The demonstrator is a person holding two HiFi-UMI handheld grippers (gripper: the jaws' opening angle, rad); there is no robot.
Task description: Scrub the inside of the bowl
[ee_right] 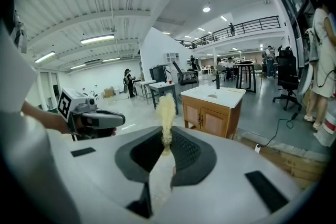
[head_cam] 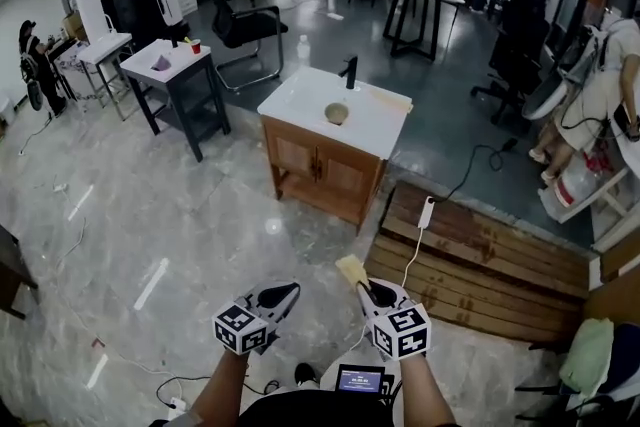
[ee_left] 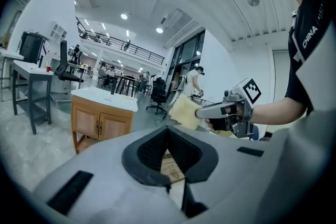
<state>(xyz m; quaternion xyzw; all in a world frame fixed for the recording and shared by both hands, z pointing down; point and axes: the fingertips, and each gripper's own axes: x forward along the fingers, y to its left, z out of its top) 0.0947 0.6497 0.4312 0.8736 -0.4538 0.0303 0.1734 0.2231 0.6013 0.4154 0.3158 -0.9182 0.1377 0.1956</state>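
Glossy grey floor [head_cam: 150,215] runs across a big open workroom, with desks, chairs and people at the far end; in the middle stands a wooden cabinet [head_cam: 325,170] with a white top, well apart from both grippers; the bowl [head_cam: 337,113] sits on that top near its centre, with a black tap [head_cam: 350,72] just beyond it on the far side; nothing touches the bowl. Left of the cabinet is a dark table [head_cam: 170,75] carrying a small red cup [head_cam: 196,46]; to the right a wooden pallet [head_cam: 480,260] lies on the floor, with a white cable [head_cam: 420,240] trailing over its near left corner.

Both grippers are held low and near, side by side above the floor; the left gripper [ee_left: 168,131] has its jaws pressed together with nothing between them; the right gripper [ee_right: 166,139] is clamped on a pale yellow sponge [ee_right: 166,110], which stands up edge-on out of the jaws and points towards the cabinet; seen from the left gripper view, the sponge's flat face sticks out past the right gripper's tips.
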